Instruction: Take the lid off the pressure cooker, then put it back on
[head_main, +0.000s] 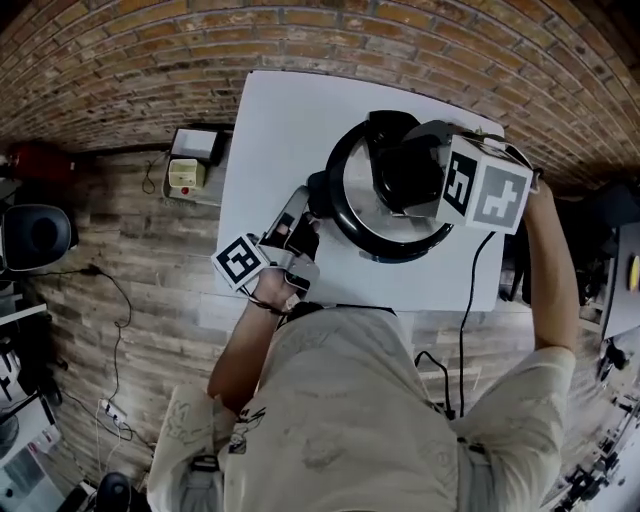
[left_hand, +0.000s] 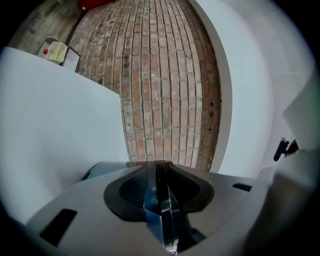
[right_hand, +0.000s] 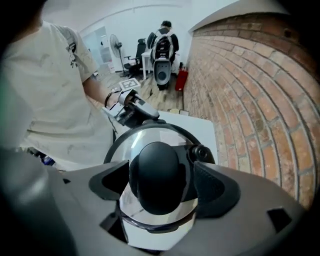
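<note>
The pressure cooker (head_main: 352, 222) stands on the white table (head_main: 270, 130), and everything here is placed from it. Its steel lid (head_main: 360, 190) sits down on the pot, black rim all round. Straight above the cooker the right gripper (right_hand: 162, 185) points steeply down, with its marker cube (head_main: 485, 185) over the cooker's right edge. Its fingers (right_hand: 216, 187) are spread wide to either side of the lid's black knob (right_hand: 157, 177). The knob stands between them, close to both pads but not squeezed (a sliver of gap shows on each side). A small black valve (right_hand: 201, 152) sits on the lid just beyond the knob.

At the cooker's left side the left gripper (head_main: 300, 215) lies level, its tips right beside the cooker's black side handle (head_main: 318, 190). Its fingers (left_hand: 150, 187) are only a thin slit apart, and nothing can be made out between them. A black cable (head_main: 465, 300) runs off the table edge nearest the person, to the cooker's right.
</note>
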